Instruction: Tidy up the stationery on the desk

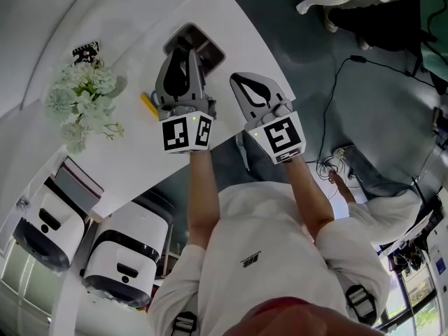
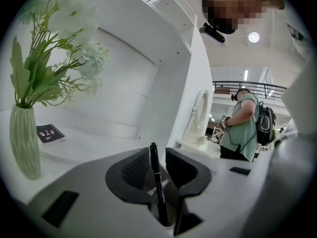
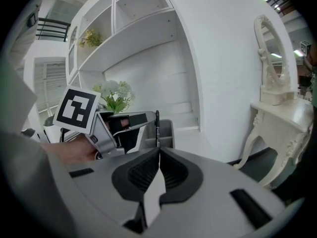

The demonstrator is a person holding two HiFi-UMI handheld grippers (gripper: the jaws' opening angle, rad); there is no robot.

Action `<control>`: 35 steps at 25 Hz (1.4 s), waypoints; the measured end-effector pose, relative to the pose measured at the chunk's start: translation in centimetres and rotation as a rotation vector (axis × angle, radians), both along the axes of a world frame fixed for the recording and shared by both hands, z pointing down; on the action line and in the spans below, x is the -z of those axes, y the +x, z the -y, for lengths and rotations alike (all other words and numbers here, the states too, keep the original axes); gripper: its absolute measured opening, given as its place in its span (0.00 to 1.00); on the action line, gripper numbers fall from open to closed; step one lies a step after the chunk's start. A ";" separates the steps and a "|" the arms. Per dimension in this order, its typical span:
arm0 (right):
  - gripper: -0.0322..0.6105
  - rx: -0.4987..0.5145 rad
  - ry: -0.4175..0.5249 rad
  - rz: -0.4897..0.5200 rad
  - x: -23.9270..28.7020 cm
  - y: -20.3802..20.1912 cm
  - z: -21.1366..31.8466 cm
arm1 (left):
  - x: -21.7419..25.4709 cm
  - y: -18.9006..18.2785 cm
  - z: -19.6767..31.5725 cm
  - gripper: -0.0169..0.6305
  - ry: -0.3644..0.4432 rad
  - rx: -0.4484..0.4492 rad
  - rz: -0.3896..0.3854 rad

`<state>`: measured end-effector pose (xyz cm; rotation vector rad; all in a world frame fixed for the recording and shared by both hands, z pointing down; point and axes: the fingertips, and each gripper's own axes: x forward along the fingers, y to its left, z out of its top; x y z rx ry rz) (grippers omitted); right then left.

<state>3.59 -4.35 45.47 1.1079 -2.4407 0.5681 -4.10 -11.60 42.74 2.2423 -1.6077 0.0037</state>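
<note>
**Left gripper view: black pen clamped upright**

Left gripper view shows the left gripper [image 2: 158, 157] clenched on a slim black pen [image 2: 157, 182]. The pen stands nearly upright between the dark ribbed pads, leaning a little left at the top. Its capped end pokes just above them and its lower end sinks into the gap behind. Beyond it lie the white desk [image 2: 94, 150], a ribbed vase [image 2: 24, 140] of pale flowers [image 2: 74, 19] and a small dark notebook [image 2: 49, 132].

The right gripper [image 3: 159, 150] has its jaws pressed together with nothing between them. From its camera the left gripper [image 3: 148, 118] is just to the left, with the pen [image 3: 157, 129] a thin black line in front of a grey organizer [image 3: 166, 133].

From the head view, both grippers [image 1: 183, 58] [image 1: 241, 81] hang side by side over the desk's [image 1: 133, 54] edge. The left one is over the organizer [image 1: 210, 44], and a yellow item [image 1: 148, 103] lies just beside it.
</note>
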 end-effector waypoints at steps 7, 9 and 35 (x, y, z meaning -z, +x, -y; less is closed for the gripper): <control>0.05 0.002 0.008 0.003 0.5 -0.4 -0.5 | 0.6 -0.4 -1.2 0.03 -0.008 -0.005 0.004; 0.05 0.004 0.016 -0.001 0.7 -0.5 -0.6 | 0.8 -0.7 -1.7 0.03 -0.010 -0.007 0.007; 0.05 0.048 0.014 0.003 0.9 -3.5 -3.9 | -0.1 -5.2 -8.9 0.03 -0.105 0.015 0.119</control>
